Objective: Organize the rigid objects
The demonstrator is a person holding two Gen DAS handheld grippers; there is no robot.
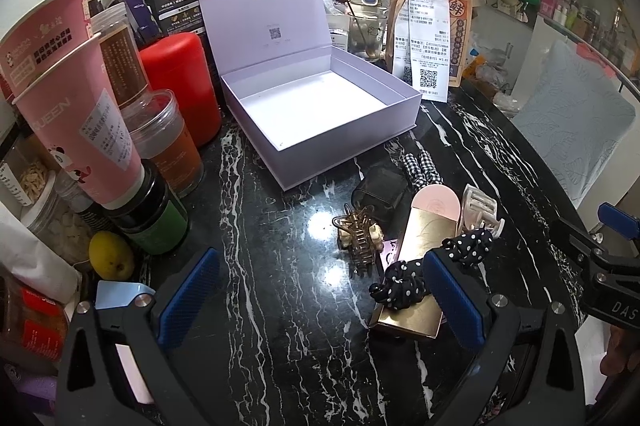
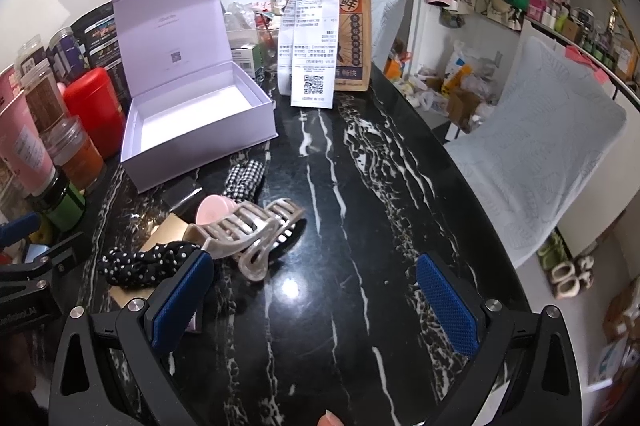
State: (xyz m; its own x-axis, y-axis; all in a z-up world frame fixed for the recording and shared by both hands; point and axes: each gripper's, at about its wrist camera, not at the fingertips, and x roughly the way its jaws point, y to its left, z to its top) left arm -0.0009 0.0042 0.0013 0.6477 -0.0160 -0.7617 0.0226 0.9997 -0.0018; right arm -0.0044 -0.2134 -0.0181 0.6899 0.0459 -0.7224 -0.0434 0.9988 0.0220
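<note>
An open, empty lilac box stands on the black marble table, lid up; it also shows in the right wrist view. In front of it lie a gold claw clip, a beige claw clip, a gold-and-pink flat case, a polka-dot scrunchie, a gingham scrunchie and a small black case. My left gripper is open and empty, just before the gold clip. My right gripper is open and empty, right of the beige clip.
Pink cups, jars, a red canister and a lemon crowd the table's left edge. A paper bag with long receipts stands behind. A padded chair stands at the table's right edge.
</note>
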